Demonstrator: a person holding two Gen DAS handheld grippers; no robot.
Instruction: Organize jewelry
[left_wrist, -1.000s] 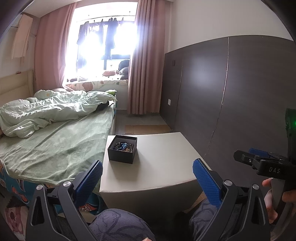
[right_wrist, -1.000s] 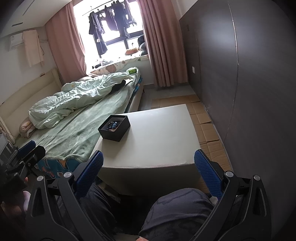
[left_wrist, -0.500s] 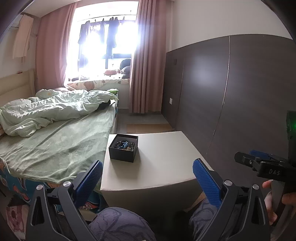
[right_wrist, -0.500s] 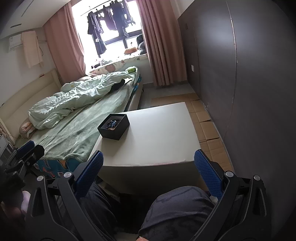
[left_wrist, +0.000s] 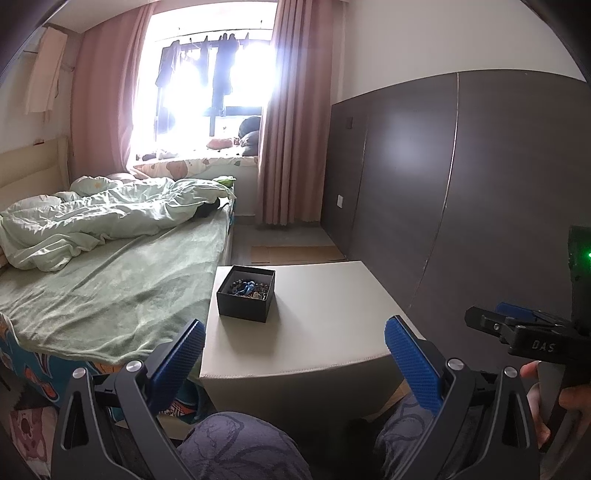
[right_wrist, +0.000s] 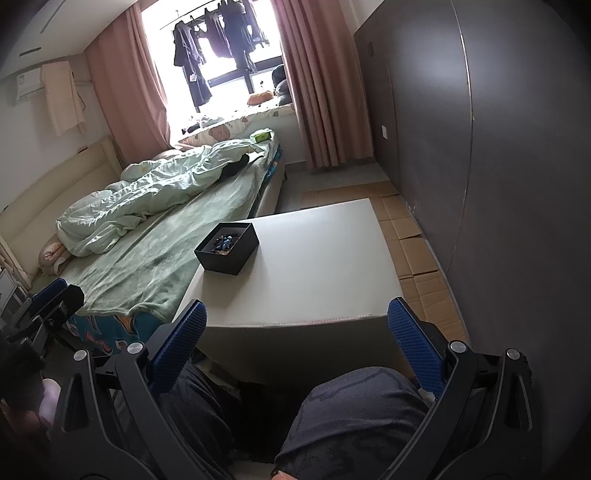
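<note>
A black open box (left_wrist: 246, 294) with a tangle of beaded jewelry (left_wrist: 248, 287) inside sits near the left edge of a white table (left_wrist: 325, 325); it also shows in the right wrist view (right_wrist: 226, 248). My left gripper (left_wrist: 293, 354) is open and empty, held before the table's near edge above my knees. My right gripper (right_wrist: 297, 341) is open and empty, also short of the near edge. The right gripper shows at the right edge of the left wrist view (left_wrist: 532, 332).
A bed (left_wrist: 110, 280) with a green blanket touches the table's left side. A dark wall panel (left_wrist: 461, 192) runs along the right. Cardboard sheets (right_wrist: 413, 243) lie on the floor between table and wall. My knees (right_wrist: 351, 413) are below the grippers.
Both grippers have risen and tilted slightly, so the table and box sit a little lower and nearer in view. Both stay open and empty.
</note>
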